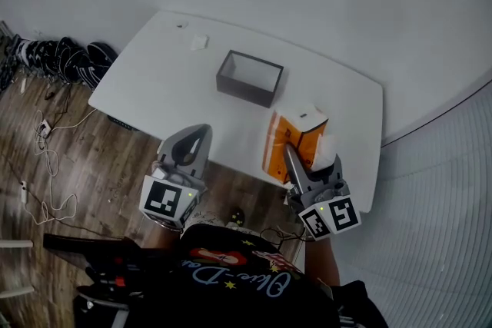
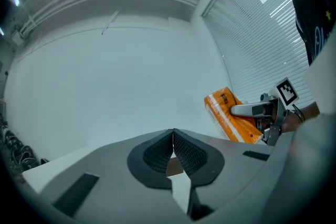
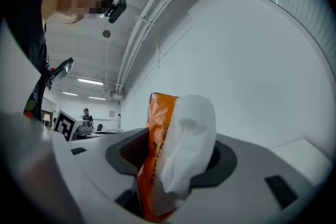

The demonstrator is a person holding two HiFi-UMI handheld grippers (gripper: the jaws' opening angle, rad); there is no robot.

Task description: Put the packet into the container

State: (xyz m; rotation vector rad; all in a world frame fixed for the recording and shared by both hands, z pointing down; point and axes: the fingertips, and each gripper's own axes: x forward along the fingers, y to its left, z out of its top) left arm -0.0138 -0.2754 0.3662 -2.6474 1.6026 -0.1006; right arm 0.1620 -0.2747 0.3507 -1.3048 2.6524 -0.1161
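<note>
An orange and white packet (image 1: 294, 140) stands upright between the jaws of my right gripper (image 1: 301, 157), which is shut on it above the near right part of the white table (image 1: 154, 65). In the right gripper view the packet (image 3: 176, 155) fills the gap between the jaws. In the left gripper view the packet (image 2: 231, 115) hangs at the right. The dark grey open container (image 1: 249, 77) sits at the middle of the table, beyond both grippers. My left gripper (image 1: 192, 142) hovers at the table's near edge, jaws shut with nothing in them; its fingertips (image 2: 172, 145) meet.
A small white object (image 1: 199, 43) and a tiny item (image 1: 181, 24) lie on the table's far left part. Shoes (image 1: 69, 57) and cables (image 1: 46, 157) lie on the wooden floor at the left. A white wall stands behind the table.
</note>
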